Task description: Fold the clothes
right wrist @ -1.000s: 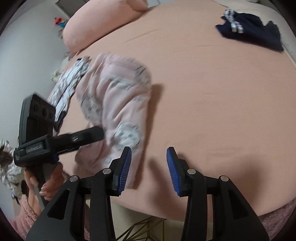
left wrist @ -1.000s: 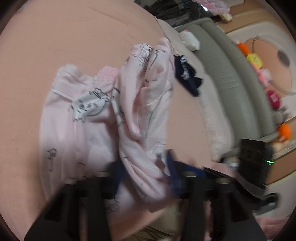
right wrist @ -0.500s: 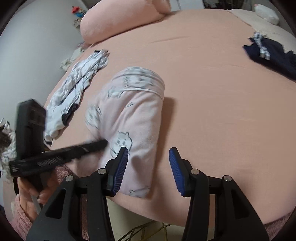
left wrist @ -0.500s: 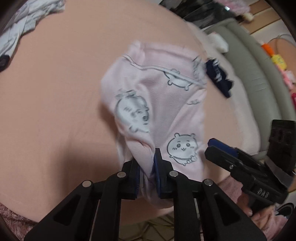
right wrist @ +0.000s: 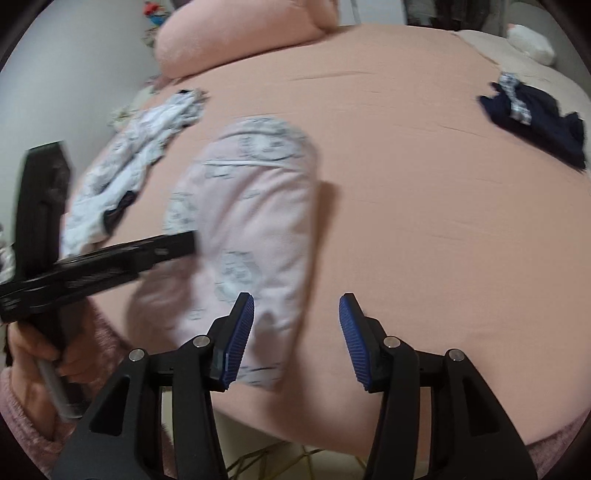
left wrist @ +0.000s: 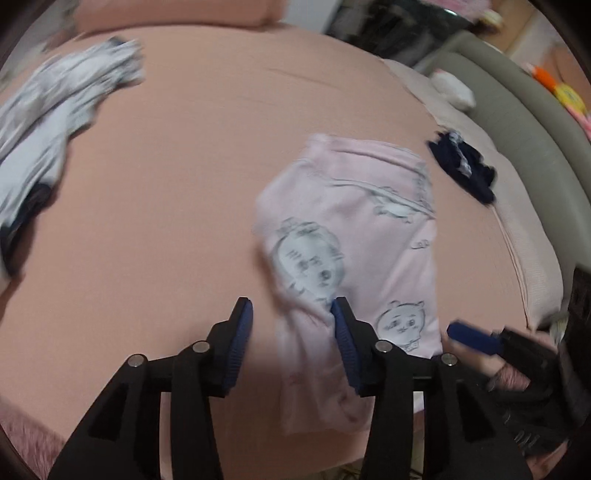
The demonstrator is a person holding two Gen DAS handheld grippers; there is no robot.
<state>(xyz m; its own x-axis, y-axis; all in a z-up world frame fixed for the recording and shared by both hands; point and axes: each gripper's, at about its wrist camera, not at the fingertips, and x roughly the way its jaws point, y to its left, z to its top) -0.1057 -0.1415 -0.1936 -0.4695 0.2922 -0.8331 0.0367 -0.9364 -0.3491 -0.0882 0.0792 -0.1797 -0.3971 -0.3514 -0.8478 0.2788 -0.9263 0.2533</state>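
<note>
Pink garment (left wrist: 354,236) with cartoon prints is lying folded into a narrow strip on the bed (left wrist: 177,206), near the bed's near edge, its lower end drooping over that edge

Left claw (left wrist: 291,328) is hovering above the garment's left border; its jaws have just been opening and are standing partly apart, with only the cloth's edge showing behind the right-hand pad, neither pad pressing on it, so it is holding nothing. In the right wrist view the left claw (right wrist: 184,243) is reaching in from the left with its tip over the garment's (right wrist: 251,229) left side, a hand (right wrist: 40,354) in a pink sleeve gripping its handle

Right claw (right wrist: 297,332) is hanging just to the right of the garment's lower end, jaws have just been opening too, now partly apart, bare sheet between the pads, holding nothing; its left pad is sitting in front of the cloth's right edge. From the left wrist view only a blue pad of the right claw (left wrist: 471,338) is poking in beside the garment's right lower corner

White patterned clothes (left wrist: 48,122) are lying crumpled toward the bed's far left edge, well apart from the garment. A dark navy piece (left wrist: 461,170) is lying near the bed's right edge. A pink pillow (right wrist: 243,33) is sitting at the far left corner. Both views are blurring
</note>
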